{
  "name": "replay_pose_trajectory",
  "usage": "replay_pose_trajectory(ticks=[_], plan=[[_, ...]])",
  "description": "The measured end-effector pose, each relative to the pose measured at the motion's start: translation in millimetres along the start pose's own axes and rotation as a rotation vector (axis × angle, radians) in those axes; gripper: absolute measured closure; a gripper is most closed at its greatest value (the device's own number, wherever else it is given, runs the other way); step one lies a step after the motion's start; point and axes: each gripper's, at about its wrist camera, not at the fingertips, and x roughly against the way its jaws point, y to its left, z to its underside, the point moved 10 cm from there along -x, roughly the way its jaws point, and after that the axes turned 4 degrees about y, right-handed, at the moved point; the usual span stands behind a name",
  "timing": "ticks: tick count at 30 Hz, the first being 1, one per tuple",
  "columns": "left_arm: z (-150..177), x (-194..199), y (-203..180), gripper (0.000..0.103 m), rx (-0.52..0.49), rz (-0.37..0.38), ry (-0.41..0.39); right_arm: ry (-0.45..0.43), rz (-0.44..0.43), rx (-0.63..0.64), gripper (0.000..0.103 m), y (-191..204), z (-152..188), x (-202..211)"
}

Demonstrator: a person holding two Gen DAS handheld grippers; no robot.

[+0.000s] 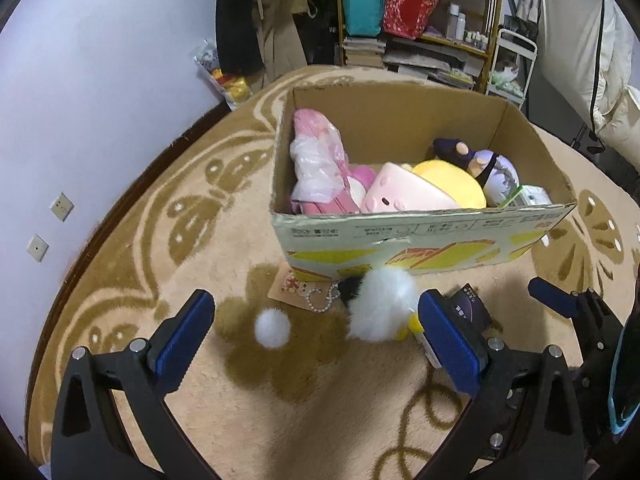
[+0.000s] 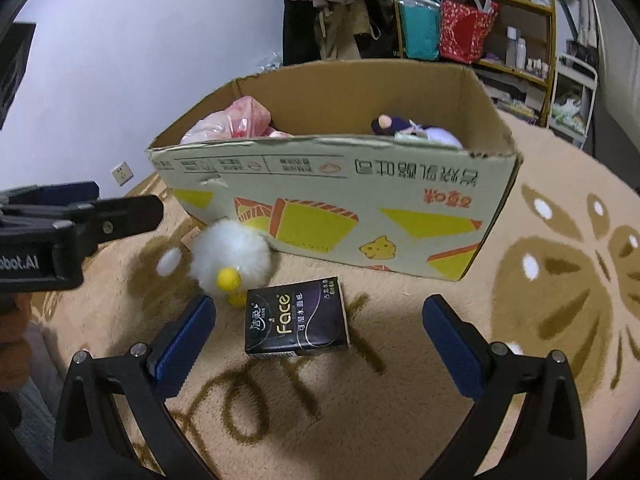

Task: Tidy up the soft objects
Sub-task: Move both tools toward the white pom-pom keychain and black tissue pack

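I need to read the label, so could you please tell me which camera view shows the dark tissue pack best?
The right wrist view: the tissue pack lies flat on the carpet between the open right tongs, its printed face fully visible. In the left wrist view only a corner shows, mostly hidden behind a blue pad of the left tongs.

Your left wrist camera sits low over the carpet, looking forward and down into the open cardboard box from near its front wall. Your right wrist camera looks from lower and to the right, facing the same box front. Both views share the box, the fluffy white toy, the shelf and the wall behind.
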Motion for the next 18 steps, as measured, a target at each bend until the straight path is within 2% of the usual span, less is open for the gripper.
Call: replay_pose_trajectory(ticks=[8, 18], plan=[[0, -19, -6, 0.002, 0.005, 0.011, 0.045, 0.020, -0.032, -0.026, 0.000, -6, 3, -14], [4, -41, -11, 0.002, 0.027, 0.047, 0.095, 0.046, -0.024, -0.021, 0.000, -8, 6, -23]])
